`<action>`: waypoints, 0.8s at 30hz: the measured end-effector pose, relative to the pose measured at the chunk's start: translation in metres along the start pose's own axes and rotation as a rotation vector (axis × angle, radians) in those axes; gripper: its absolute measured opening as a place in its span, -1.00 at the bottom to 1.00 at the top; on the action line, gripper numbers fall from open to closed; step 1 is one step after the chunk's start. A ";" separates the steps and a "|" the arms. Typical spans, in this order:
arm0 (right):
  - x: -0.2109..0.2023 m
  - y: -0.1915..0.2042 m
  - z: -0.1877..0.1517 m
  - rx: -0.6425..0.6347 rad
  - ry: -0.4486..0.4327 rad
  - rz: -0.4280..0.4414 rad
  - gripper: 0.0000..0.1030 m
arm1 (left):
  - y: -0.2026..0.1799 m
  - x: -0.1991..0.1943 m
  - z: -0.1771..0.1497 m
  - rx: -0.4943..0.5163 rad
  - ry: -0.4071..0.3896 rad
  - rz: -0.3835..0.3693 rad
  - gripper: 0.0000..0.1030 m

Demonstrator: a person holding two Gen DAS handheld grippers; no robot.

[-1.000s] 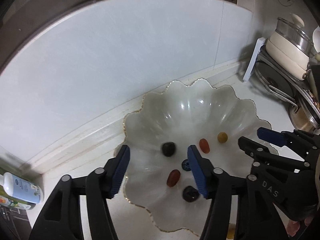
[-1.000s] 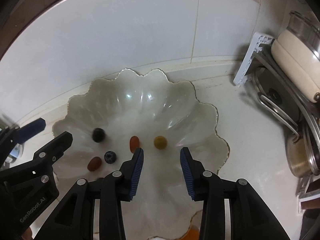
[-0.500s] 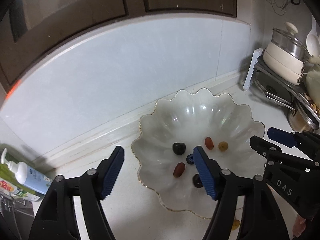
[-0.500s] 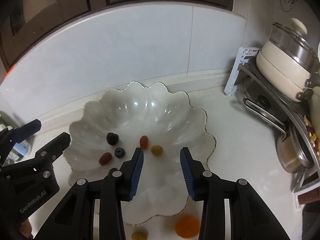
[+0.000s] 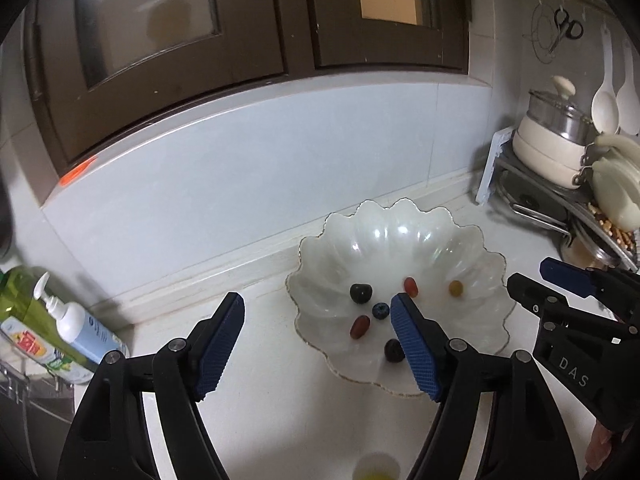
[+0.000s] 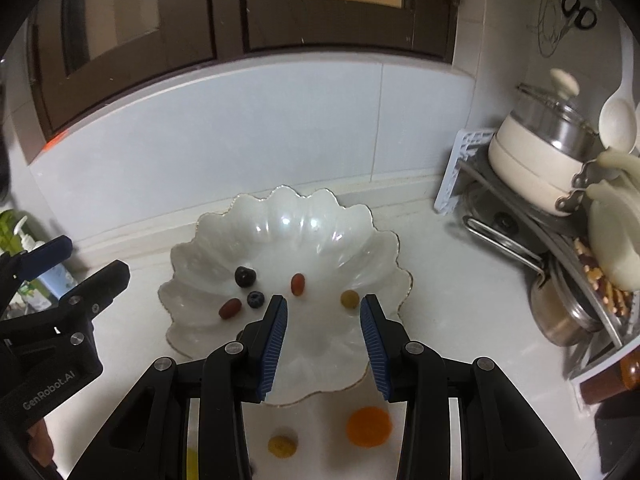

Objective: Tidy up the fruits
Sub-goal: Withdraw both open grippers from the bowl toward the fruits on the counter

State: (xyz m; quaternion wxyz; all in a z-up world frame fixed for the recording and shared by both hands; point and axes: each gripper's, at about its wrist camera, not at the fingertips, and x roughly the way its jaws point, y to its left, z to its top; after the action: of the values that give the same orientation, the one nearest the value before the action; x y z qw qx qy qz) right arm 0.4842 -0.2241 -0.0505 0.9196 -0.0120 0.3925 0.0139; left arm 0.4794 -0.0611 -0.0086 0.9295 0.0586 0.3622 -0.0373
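Observation:
A white scalloped bowl [image 5: 404, 236] [image 6: 280, 232] sits on the counter by the wall. In it lie two dark berries [image 6: 245, 276], a blueberry [image 6: 255, 299], two red oval fruits [image 6: 297, 283] and a yellow one [image 6: 349, 298]. On the counter in front lie an orange fruit [image 6: 368, 426] and a small yellow fruit [image 6: 282, 445]. My left gripper [image 5: 318, 322] is open and empty, high above the bowl's left side. My right gripper [image 6: 324, 320] is open and empty above the bowl's near rim.
A rack with a cream pot [image 6: 532, 160], pans and a ladle stands at the right. A soap pump bottle [image 5: 76, 332] and a green bottle stand at the left. Dark cabinet doors hang above the tiled wall. A yellowish fruit [image 5: 374, 470] lies at the bottom edge.
Both grippers have risen and pulled back from the bowl, so more counter, wall and cabinets show. Both stay open and empty. The fruits have not moved.

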 end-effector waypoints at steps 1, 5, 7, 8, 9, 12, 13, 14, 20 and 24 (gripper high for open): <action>-0.004 0.001 -0.001 -0.003 -0.007 0.003 -0.23 | 0.001 -0.003 -0.002 -0.007 -0.004 -0.002 0.46; -0.020 0.006 -0.008 -0.009 -0.042 0.009 -0.23 | 0.006 -0.018 -0.008 -0.024 -0.018 -0.012 0.46; -0.027 0.009 -0.011 -0.016 -0.057 0.005 -0.23 | 0.007 -0.027 -0.013 -0.034 -0.029 -0.013 0.46; -0.029 0.011 -0.012 -0.019 -0.064 0.004 -0.23 | 0.009 -0.031 -0.015 -0.039 -0.034 -0.011 0.46; -0.032 0.012 -0.014 -0.021 -0.071 0.005 -0.23 | 0.010 -0.034 -0.016 -0.043 -0.039 -0.010 0.46; -0.041 0.015 -0.020 -0.021 -0.085 0.017 -0.23 | 0.012 -0.045 -0.019 -0.048 -0.054 -0.012 0.46; -0.044 0.016 -0.022 -0.021 -0.089 0.020 -0.23 | 0.012 -0.049 -0.021 -0.049 -0.062 -0.009 0.46; -0.047 0.017 -0.024 -0.021 -0.096 0.024 -0.23 | 0.012 -0.053 -0.023 -0.047 -0.068 -0.007 0.46; -0.063 0.020 -0.037 -0.010 -0.119 0.045 -0.23 | 0.012 -0.077 -0.035 -0.044 -0.099 -0.006 0.47; -0.072 0.022 -0.049 -0.003 -0.129 0.056 -0.23 | 0.012 -0.086 -0.042 -0.042 -0.112 -0.011 0.51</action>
State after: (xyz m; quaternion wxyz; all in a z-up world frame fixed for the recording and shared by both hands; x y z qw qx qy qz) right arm 0.3980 -0.2051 -0.0327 0.9423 -0.0013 0.3324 0.0409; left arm 0.3893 -0.0412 0.0195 0.9491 0.0348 0.3108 -0.0382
